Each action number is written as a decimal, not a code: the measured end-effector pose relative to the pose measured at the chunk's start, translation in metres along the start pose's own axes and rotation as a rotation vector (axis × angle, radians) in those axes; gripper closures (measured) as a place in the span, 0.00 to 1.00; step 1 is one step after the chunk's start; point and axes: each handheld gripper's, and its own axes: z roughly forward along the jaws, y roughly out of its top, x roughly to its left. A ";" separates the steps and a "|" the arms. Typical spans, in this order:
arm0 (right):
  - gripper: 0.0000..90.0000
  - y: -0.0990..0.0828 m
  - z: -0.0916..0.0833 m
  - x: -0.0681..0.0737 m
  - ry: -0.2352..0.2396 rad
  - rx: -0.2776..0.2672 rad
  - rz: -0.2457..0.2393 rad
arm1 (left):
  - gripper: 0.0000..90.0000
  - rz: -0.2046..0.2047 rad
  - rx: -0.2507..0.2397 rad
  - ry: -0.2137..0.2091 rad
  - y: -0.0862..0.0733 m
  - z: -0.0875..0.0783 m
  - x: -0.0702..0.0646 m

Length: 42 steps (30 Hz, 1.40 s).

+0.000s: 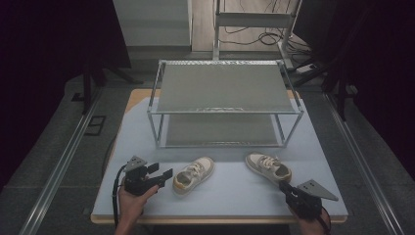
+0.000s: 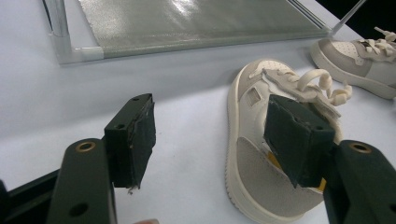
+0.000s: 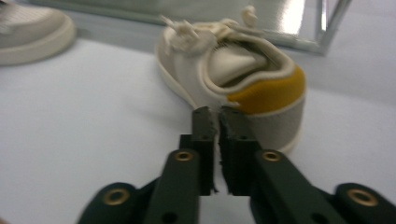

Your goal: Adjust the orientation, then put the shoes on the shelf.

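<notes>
Left hand-held gripper (image 2: 210, 140) spread beside suede-heeled sneaker (image 2: 271, 154); right hand-held gripper (image 3: 218, 119) nearly pressed together.

Two cream and grey sneakers stand upright on the tabletop in front of me, well apart. The left sneaker (image 1: 194, 175) points its toe away and rightward, laces loose. The right sneaker (image 1: 268, 167) points away and leftward, with a yellow heel patch facing me.

left gripper (image 2: 210, 135) jaws apart | near shoe (image 2: 261, 154) (heel by one jaw)
</notes>
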 end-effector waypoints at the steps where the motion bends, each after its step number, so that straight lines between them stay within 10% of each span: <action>1: 0.90 0.001 -0.001 0.000 0.013 -0.011 0.000 | 0.38 0.000 0.001 0.000 0.000 0.000 0.000; 9: 0.59 0.011 -0.007 0.001 0.127 -0.094 -0.005 | 0.37 0.008 0.005 -0.018 -0.001 -0.003 -0.003; 19: 0.35 0.018 -0.015 -0.014 0.111 -0.121 0.020 | 0.39 0.034 -0.014 -0.070 -0.003 -0.022 -0.013; 31: 0.29 0.021 -0.011 -0.043 0.126 -0.058 0.067 | 0.84 0.075 -0.026 -0.036 -0.011 -0.043 -0.026; 34: 0.25 0.021 -0.007 -0.043 0.145 -0.021 0.061 | 0.79 0.104 -0.010 -0.086 -0.013 -0.047 -0.031; 42: 0.23 0.017 0.003 -0.045 0.166 0.005 0.077 | 0.32 0.150 0.040 -0.048 -0.024 -0.036 -0.042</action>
